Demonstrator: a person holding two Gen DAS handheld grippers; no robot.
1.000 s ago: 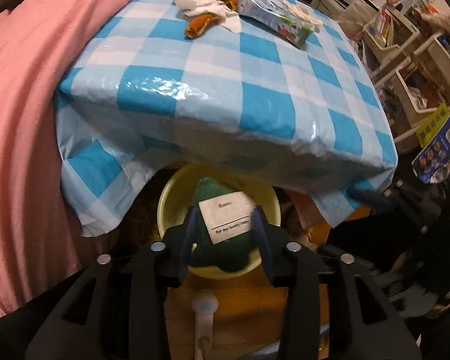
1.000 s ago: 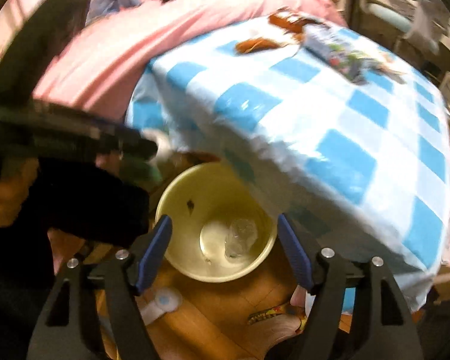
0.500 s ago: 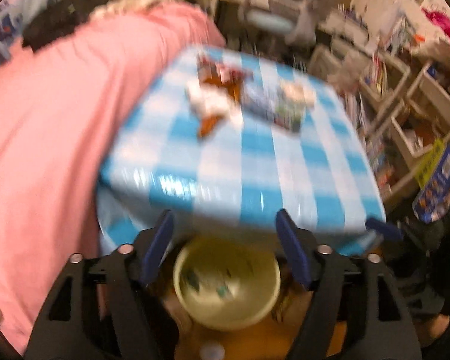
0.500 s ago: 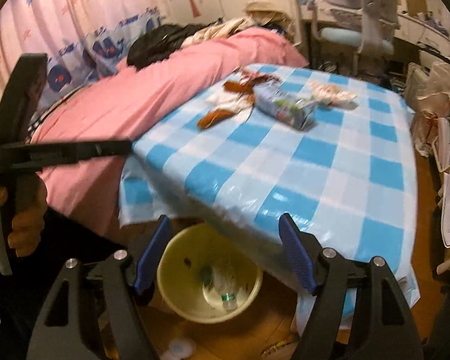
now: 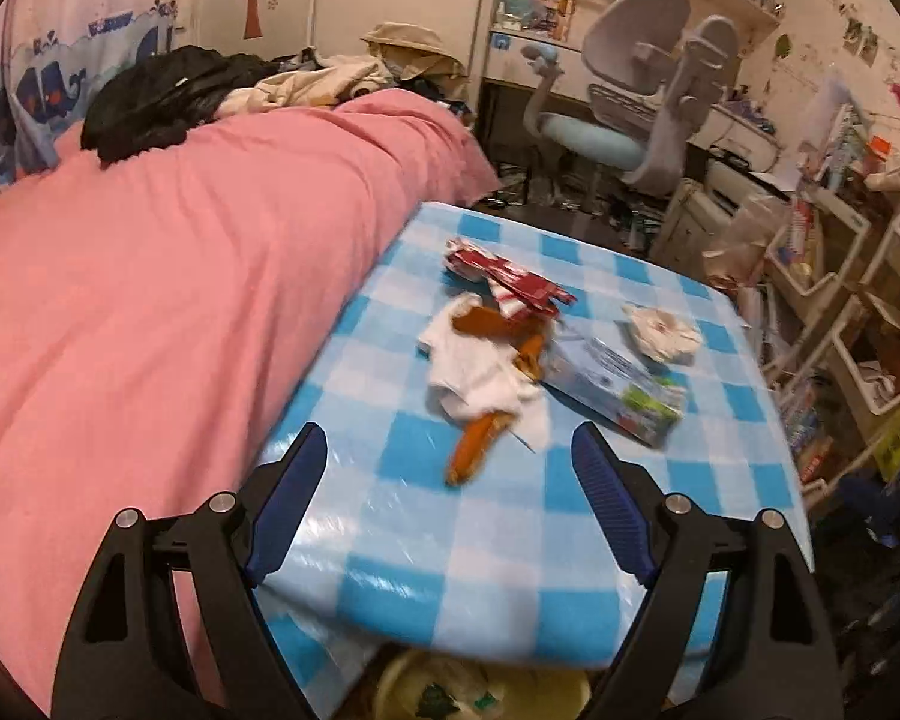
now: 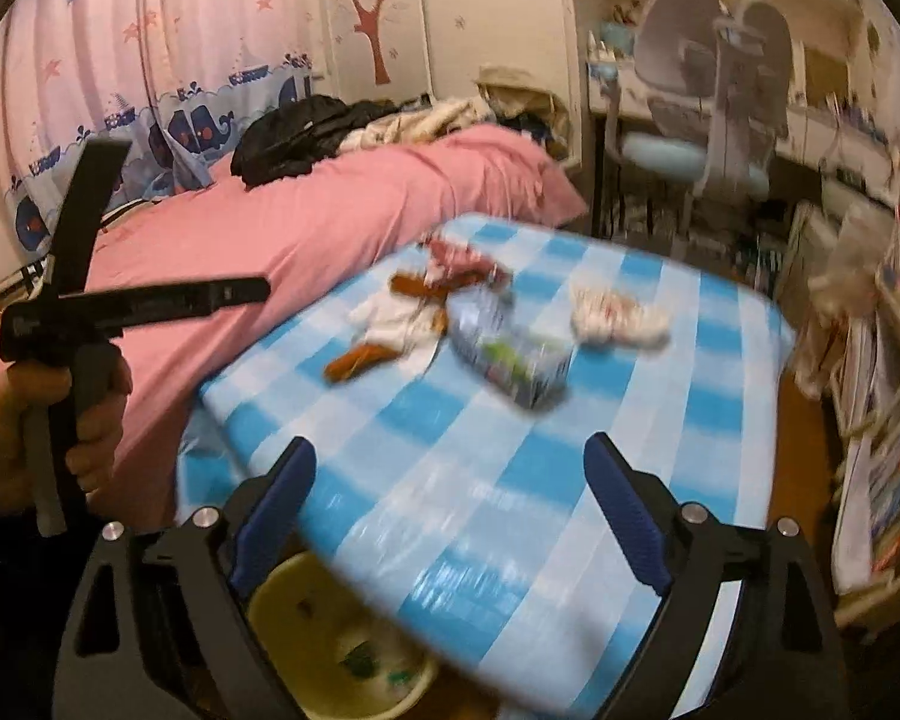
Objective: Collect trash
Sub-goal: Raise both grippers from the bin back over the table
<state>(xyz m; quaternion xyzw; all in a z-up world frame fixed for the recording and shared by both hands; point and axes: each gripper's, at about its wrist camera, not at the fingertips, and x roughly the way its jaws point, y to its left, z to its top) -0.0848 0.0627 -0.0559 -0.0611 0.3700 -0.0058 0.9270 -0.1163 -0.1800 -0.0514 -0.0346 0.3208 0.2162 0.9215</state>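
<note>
Checked table [image 5: 510, 540] still held wrappers [image 5: 504, 282] and a carton [image 5: 618, 384] mid-top; left gripper [image 5: 450, 510] and right gripper [image 6: 450, 516], jaws just widened and empty, faced the next pick for the yellow basin [image 6: 282, 612].

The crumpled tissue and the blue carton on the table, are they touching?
Apart. The left wrist view shows a strip of checked tablecloth between the crumpled tissue and the blue carton.

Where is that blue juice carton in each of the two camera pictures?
Left wrist view: the blue carton lies right of centre on the checked tablecloth, beyond the right claw finger.
Right wrist view: the carton sits near the centre, blurred.
Shared landmark: the white tissue with orange peel just left of it.
</note>
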